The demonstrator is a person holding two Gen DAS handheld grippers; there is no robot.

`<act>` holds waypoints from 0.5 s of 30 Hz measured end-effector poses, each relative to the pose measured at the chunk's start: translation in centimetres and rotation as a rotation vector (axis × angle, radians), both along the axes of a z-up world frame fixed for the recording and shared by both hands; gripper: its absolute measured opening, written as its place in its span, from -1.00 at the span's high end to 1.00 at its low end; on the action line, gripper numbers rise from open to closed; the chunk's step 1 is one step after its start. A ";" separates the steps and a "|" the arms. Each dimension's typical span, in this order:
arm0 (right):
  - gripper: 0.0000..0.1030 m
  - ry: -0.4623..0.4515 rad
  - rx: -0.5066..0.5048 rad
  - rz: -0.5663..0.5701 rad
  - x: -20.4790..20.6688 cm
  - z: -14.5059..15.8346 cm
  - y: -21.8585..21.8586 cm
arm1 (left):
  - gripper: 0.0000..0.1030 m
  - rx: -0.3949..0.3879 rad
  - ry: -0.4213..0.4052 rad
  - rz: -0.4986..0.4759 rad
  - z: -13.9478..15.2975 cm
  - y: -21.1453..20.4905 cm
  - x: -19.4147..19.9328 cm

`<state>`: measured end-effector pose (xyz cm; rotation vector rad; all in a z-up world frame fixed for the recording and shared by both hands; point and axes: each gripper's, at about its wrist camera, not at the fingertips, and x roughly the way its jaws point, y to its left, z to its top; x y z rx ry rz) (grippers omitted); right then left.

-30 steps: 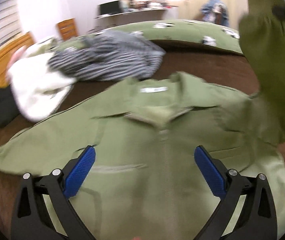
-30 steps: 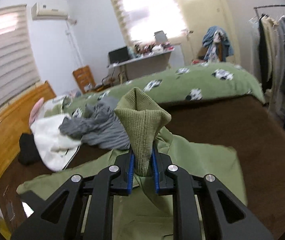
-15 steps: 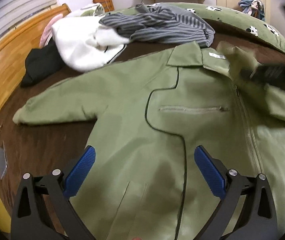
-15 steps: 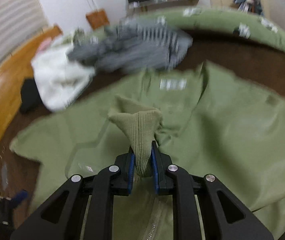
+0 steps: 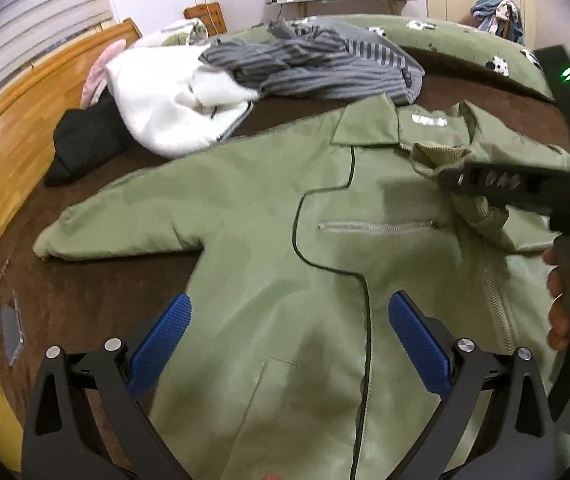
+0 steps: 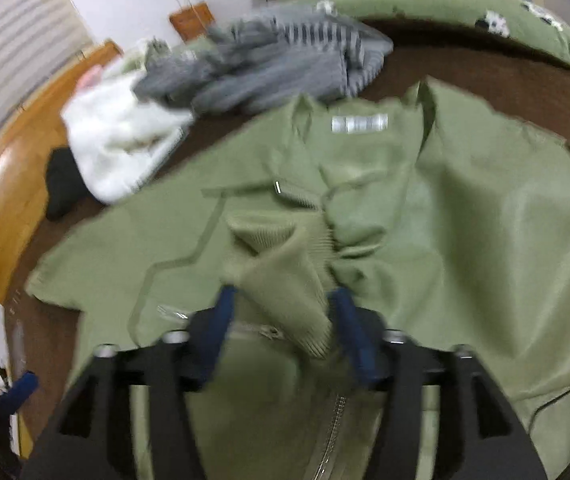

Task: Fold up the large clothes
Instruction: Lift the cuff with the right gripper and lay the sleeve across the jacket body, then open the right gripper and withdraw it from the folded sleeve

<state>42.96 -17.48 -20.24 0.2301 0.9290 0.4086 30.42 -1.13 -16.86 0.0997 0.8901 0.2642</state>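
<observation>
- The left claw (image 5: 290, 334) hangs over the lower front of the jacket (image 5: 285, 248), fingers spread wide, nothing between the blue pads (image 5: 161, 344)
- Whether those pads touch the cloth cannot be told
- The jacket lies front-up and spread flat on the brown bed cover (image 5: 65, 296), collar toward 12 o'clock, one sleeve (image 5: 117, 220) stretched out toward 9 o'clock
- The right claw (image 6: 289, 320) has its fingers apart, with the ribbed cuff (image 6: 285, 272) of the other sleeve lying between them; the view is blurred, so whether the pads (image 6: 221, 320) still press the cuff cannot be told
- That cuff rests on the jacket's chest, just below the collar (image 6: 305, 140) and over the zip (image 6: 329, 440)
- In the left view the right claw (image 5: 441, 178) comes in from 3 o'clock, side-on, with the cuff bunched at its tip
- A striped grey garment (image 5: 317, 64) lies in a heap at 12 o'clock, touching the collar, beside a white garment (image 5: 165, 100) at 10 o'clock, with a black one (image 5: 81, 144) just past it by the wooden bed frame (image 5: 1, 152)
</observation>
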 end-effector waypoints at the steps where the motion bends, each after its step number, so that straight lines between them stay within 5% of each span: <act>1: -0.35 -0.030 0.010 -0.006 -0.3 1.3 -0.7 | -0.88 0.001 -0.010 -0.008 0.7 -0.1 -0.1; 3: -0.63 -0.092 -0.011 -0.043 -0.9 3.5 -2.3 | -0.88 -0.007 -0.031 -0.027 1.7 -0.5 -0.2; 8: -0.69 -0.184 -0.066 -0.165 -1.2 8.3 -9.8 | -0.88 0.005 -0.054 -0.049 3.4 -2.2 1.1; 15: -0.69 -0.091 -0.168 -0.303 -0.2 7.5 -18.8 | -0.88 -0.058 -0.059 -0.166 3.6 -7.4 4.7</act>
